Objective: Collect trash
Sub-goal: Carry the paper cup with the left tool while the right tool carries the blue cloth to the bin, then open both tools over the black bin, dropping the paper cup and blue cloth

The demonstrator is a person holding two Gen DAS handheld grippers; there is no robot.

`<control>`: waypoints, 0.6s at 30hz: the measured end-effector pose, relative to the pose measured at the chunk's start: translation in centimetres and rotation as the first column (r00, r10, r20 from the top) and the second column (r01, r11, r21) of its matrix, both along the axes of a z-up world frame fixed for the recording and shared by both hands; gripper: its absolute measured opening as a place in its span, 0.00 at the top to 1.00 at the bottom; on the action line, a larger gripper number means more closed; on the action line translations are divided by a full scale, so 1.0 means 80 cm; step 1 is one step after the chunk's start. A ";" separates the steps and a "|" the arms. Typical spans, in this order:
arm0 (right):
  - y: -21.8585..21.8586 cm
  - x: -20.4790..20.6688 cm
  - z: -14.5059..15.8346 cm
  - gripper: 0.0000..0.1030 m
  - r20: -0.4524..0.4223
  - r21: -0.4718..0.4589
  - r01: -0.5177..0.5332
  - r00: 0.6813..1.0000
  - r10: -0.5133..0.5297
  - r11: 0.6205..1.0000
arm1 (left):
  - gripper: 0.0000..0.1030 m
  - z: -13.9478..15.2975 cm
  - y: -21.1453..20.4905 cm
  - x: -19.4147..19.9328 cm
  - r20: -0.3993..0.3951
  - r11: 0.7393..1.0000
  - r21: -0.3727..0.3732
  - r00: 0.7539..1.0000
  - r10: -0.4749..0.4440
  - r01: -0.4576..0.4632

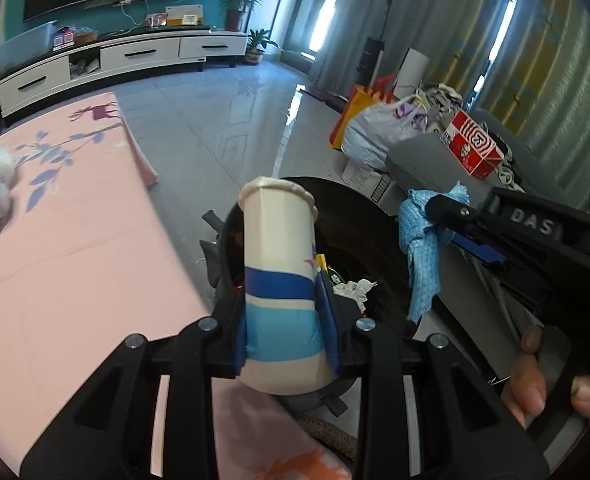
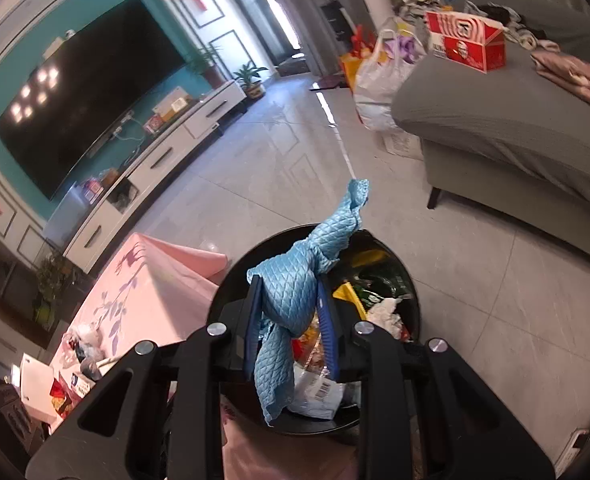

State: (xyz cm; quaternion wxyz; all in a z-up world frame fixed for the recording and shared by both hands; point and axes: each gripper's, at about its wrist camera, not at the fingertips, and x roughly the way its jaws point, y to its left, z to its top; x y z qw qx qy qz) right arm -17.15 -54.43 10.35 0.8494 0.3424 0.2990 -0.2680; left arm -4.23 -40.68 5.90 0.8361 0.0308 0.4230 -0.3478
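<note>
Trash bin (image 2: 409, 280): I am holding both loads above this black round bin on the floor, beside the pink-clothed table (image 1: 75, 220); wrappers and crumpled paper are already lying inside.
Left gripper (image 1: 283, 320): I am pinching a paper cup (image 1: 279, 248) low on its body, its long axis pointing up and away from me, its mouth reaching over the bin's near rim.
Right gripper (image 2: 291, 320): I am clamping a blue quilted cloth (image 2: 295, 292) at its bunched middle, its ends dangling straight over the open bin.
Deciding relation: the bin is lying directly below; my right load looks better centred.
</note>
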 end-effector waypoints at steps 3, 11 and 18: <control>-0.008 -0.003 -0.005 0.74 -0.006 0.019 0.015 1.000 -0.015 1.000 | 0.70 -0.012 -0.017 0.010 -0.052 1.000 -0.002 0.998 -0.022 0.022; -0.012 -0.001 -0.011 0.74 -0.029 0.026 0.019 0.999 -0.018 0.999 | 0.70 -0.037 -0.039 0.025 -0.145 0.999 -0.021 0.988 -0.049 0.047; -0.012 0.001 -0.012 0.74 -0.052 0.017 0.022 0.998 -0.022 1.000 | 0.70 -0.042 -0.057 0.026 -0.144 0.998 -0.008 0.987 -0.070 0.069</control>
